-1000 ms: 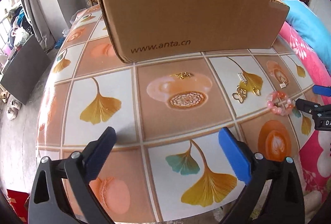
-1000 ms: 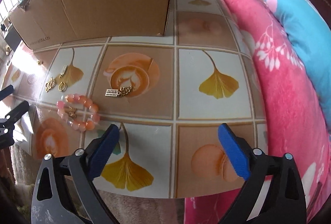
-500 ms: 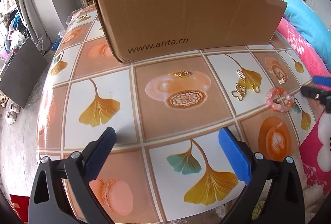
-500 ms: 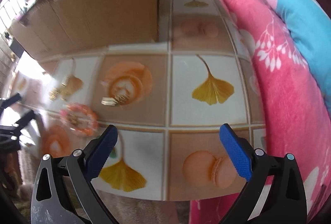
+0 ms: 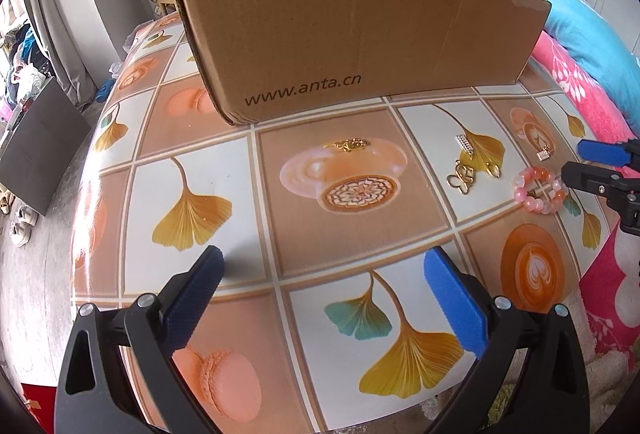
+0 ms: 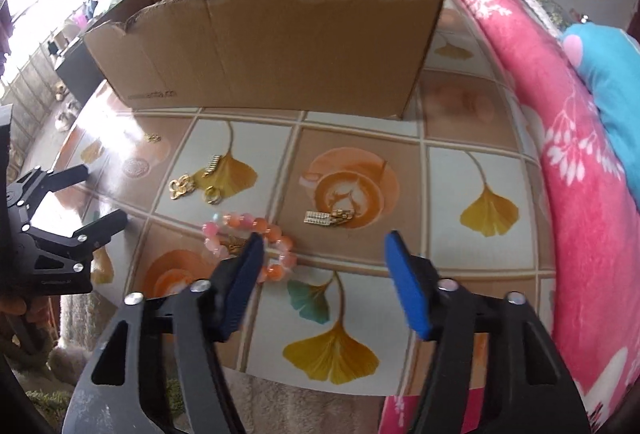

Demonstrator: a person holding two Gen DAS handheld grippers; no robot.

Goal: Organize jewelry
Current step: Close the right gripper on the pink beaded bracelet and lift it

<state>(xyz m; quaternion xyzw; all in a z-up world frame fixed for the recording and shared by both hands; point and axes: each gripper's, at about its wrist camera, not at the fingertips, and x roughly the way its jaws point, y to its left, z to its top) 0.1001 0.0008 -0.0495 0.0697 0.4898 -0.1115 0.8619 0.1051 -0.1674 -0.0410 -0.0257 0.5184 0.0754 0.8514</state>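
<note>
A long brown cardboard box point(image 5: 360, 33) with a torn rim stands at the back of the surface point(image 5: 344, 234) covered in a ginkgo-leaf and coffee-cup print. In front of the box lie a pink and orange bead bracelet point(image 6: 250, 248), gold earrings point(image 5: 464, 177), a small gold chain point(image 5: 347, 145) and a rhinestone bar charm point(image 6: 326, 218). The right tool point(image 6: 324, 254) hangs just above the bracelet, jaws apart; the left tool point(image 5: 320, 270), also apart, holds nothing.

Cardboard box point(image 5: 360, 33) at table point(image 5: 200, 173) rear. Before it: gold chain point(image 5: 347, 145) left, bead bracelet point(image 5: 539, 189) right, 3 gold pieces point(image 5: 468, 169) between.
</note>
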